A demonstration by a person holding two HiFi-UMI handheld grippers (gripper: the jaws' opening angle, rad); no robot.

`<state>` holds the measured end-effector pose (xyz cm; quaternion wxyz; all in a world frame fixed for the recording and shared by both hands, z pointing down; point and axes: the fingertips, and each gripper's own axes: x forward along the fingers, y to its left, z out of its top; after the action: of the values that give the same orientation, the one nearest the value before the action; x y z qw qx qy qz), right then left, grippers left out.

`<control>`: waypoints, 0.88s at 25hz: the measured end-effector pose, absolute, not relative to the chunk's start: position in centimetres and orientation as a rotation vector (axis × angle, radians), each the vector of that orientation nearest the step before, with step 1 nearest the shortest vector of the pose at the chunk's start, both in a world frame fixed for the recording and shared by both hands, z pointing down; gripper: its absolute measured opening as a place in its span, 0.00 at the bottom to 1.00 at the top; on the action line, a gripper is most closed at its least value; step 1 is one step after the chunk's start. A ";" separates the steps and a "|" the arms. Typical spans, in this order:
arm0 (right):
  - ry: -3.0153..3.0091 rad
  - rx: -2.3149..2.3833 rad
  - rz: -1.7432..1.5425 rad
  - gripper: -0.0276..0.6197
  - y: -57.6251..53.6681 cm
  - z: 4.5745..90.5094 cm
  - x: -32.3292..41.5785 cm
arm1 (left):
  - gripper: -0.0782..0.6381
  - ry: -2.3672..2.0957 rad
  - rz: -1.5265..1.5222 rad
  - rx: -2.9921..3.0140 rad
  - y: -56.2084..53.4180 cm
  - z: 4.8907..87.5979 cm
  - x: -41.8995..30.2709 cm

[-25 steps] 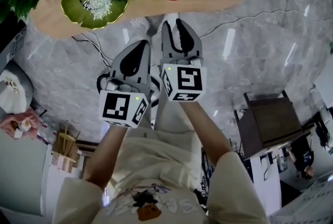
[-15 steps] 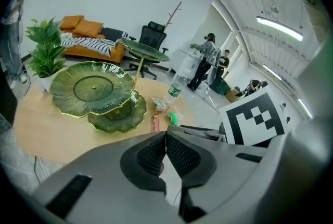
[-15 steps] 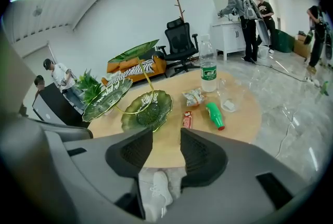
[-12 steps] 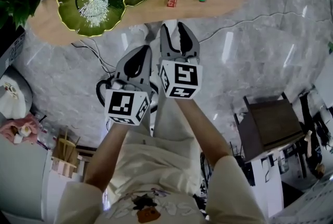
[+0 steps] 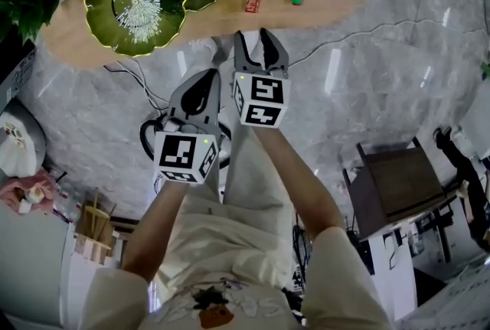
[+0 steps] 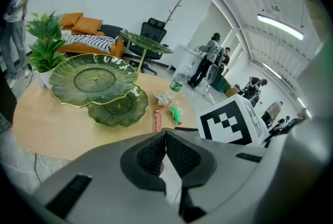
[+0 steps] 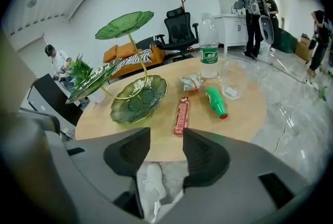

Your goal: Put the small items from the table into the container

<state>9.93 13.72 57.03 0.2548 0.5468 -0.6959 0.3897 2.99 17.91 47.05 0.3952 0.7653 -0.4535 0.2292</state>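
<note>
On the round wooden table (image 7: 244, 108) the flat red wrapped bar (image 7: 181, 115) lies untouched, so the right gripper (image 7: 166, 153), jaws opening and empty, must first reach it, while the left gripper (image 6: 165, 137) is pinched together on nothing.

Bare tabletop (image 7: 239, 111) before red bar (image 7: 181, 116), tiered leaf dishes (image 7: 139, 98) crowding the left half
</note>
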 end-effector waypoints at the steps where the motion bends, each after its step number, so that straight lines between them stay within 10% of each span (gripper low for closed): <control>1: -1.882 1.482 1.056 0.32 13.5 57.3 9.9 | 0.12 -1.152 0.581 1.939 17.8 47.0 2.9; 22: -1.841 1.455 1.033 0.38 11.5 60.5 10.0 | 0.12 -1.148 0.584 1.961 16.7 47.1 2.5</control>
<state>9.96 11.55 60.54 0.2851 0.5439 -0.6882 0.3863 2.46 16.73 47.08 0.3871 0.7707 -0.4511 0.2294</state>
